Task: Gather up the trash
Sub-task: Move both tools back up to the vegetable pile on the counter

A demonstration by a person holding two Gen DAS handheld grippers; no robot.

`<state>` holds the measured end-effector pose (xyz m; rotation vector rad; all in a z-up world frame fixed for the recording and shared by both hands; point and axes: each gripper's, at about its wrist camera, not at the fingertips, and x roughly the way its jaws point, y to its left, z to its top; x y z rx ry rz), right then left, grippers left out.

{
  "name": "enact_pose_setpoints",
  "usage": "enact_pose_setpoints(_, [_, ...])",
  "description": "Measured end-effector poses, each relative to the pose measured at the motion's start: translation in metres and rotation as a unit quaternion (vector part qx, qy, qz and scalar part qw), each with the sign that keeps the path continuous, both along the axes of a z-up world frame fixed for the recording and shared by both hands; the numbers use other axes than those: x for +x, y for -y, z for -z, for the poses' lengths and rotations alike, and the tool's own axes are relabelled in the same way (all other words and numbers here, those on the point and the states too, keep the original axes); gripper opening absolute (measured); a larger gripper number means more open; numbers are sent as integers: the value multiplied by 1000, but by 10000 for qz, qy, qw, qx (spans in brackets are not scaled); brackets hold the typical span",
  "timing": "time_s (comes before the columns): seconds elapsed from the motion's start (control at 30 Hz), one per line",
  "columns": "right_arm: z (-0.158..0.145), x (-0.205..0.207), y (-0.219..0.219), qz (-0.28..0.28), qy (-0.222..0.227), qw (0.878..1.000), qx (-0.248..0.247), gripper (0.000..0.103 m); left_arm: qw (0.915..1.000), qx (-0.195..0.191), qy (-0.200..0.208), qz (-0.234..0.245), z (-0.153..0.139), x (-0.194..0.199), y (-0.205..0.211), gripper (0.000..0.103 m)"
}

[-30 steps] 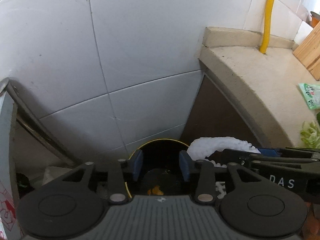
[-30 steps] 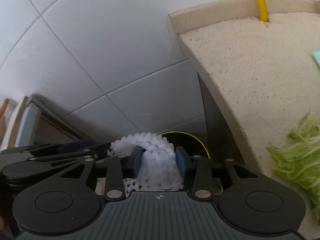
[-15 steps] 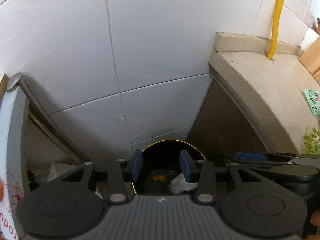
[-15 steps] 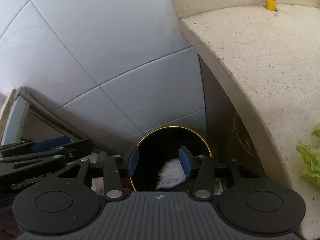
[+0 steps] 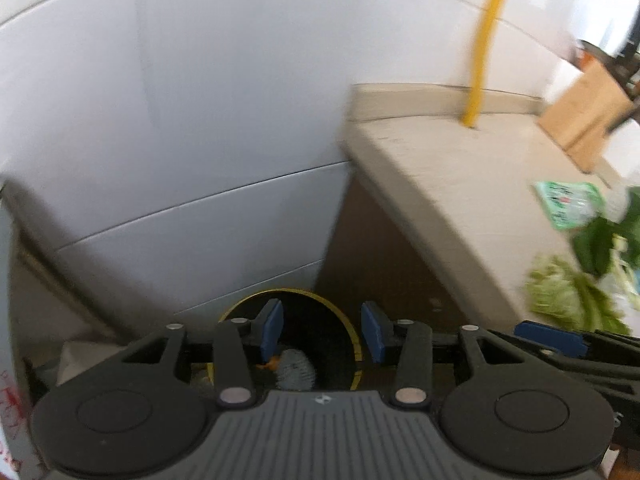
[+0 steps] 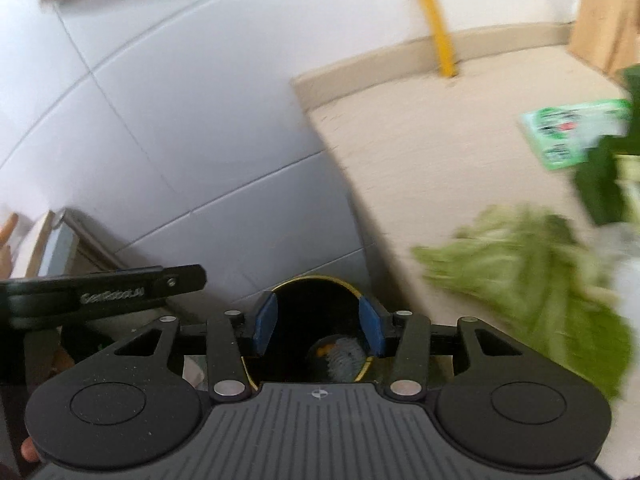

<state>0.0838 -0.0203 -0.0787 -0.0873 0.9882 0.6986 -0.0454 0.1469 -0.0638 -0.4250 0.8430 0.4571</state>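
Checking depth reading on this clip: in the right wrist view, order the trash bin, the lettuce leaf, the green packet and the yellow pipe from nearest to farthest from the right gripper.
1. Trash bin, straight ahead below the right gripper, beyond its open fingers.
2. Lettuce leaf, right, near the counter's edge.
3. Green packet, farther back, right.
4. Yellow pipe, at the back wall.

Leafy greens (image 6: 536, 272) and green packet (image 6: 568, 132) are motion-blurred, print illegible; gripper body hides the bin's (image 6: 316, 292) lower half.
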Motion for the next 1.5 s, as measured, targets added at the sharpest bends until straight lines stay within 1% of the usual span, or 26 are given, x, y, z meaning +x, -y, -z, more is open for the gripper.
enact_pose_setpoints(0.03, [-6, -1, 9, 92, 77, 9999, 25, 54, 9999, 6, 46, 105, -3, 4, 6, 42])
enact_pose_setpoints(0.17, [-30, -5, 45, 495, 360, 9981, 115, 55, 9981, 12, 201, 587, -13, 26, 30, 43])
enact_pose_setpoints(0.3, [-47, -6, 77, 871, 680, 9939, -9, 56, 9939, -49, 335, 1053, -20, 48, 55, 43])
enact_pose_setpoints(0.47, [-53, 2, 111, 1276, 792, 9886, -123, 56, 9872, -6, 396, 1542, -28, 73, 86, 43])
enact_pose_setpoints(0.63, [-54, 10, 133, 1481, 881, 9848, -201, 58, 9810, 110, 363, 1901, -27, 99, 110, 43])
enact_pose_setpoints(0.77, [-54, 13, 150, 1536, 993, 9826, -333, 59, 9791, 137, 220, 2019, -16, 113, 119, 43])
enact_pose_setpoints(0.87, [-52, 16, 158, 1526, 945, 9831, -362, 59, 9779, 75, 154, 2083, -12, 118, 124, 43])
enact_pose_setpoints(0.97, [-53, 16, 162, 1412, 948, 9849, -314, 59, 9773, 40, 209, 2109, -13, 119, 127, 43])
enact_pose_setpoints(1.1, [-50, 22, 164, 1310, 987, 9855, -429, 59, 9745, -79, 351, 2213, -23, 118, 132, 43])
enact_pose_setpoints(1.23, [-48, 26, 166, 1204, 947, 9875, -378, 59, 9714, -144, 481, 2323, -29, 116, 136, 43])
enact_pose_setpoints(1.37, [-45, 26, 164, 1065, 1005, 9882, -453, 57, 9699, -108, 433, 2394, -26, 121, 145, 43])
enact_pose_setpoints(1.5, [-45, 26, 167, 978, 1032, 9888, -445, 53, 9665, -156, 547, 2504, -28, 122, 151, 43])
